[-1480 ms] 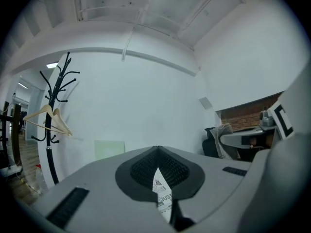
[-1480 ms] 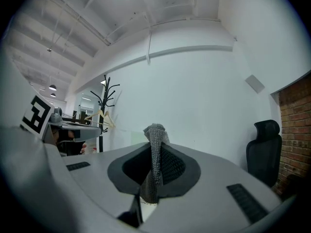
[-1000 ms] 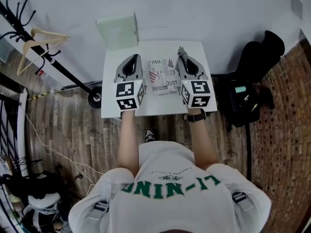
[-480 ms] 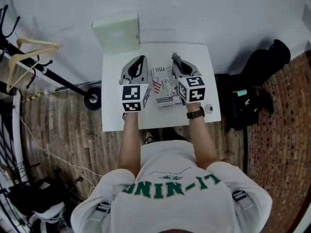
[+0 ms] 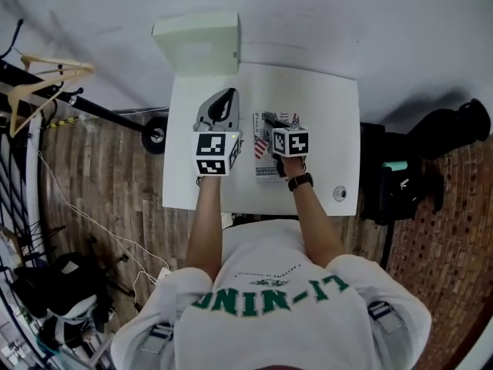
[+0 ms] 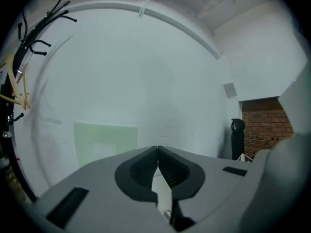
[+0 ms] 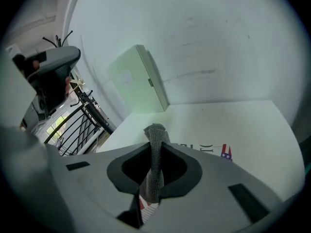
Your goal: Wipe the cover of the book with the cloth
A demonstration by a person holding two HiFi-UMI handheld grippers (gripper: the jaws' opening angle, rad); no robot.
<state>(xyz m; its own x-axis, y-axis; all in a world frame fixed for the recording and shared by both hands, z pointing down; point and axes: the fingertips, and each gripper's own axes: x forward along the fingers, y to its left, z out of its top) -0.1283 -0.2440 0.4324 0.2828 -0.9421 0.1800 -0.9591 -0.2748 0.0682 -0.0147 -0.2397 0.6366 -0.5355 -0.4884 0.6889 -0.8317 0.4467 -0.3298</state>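
The book (image 5: 267,168), white with print and a small flag, lies flat on the white table (image 5: 323,106). My right gripper (image 5: 266,117) hovers over it, turned toward the left, and is shut on a grey knitted cloth (image 7: 155,164) that sticks up between its jaws. In the right gripper view the book (image 7: 214,150) shows just past the jaws. My left gripper (image 5: 228,94) rests on the table just left of the book, shut with nothing in it; its closed tips (image 6: 158,150) point at the wall.
A pale green box (image 5: 199,43) stands at the table's far edge against the wall, also seen as the green box (image 6: 104,141). A small round object (image 5: 340,193) lies near the table's front right corner. A coat rack (image 5: 46,68) stands at left, dark bags (image 5: 416,168) at right.
My right gripper has swung left over the book with the cloth in it. The left gripper has stayed beside the book. The head view has shifted, so the table sits lower in frame.
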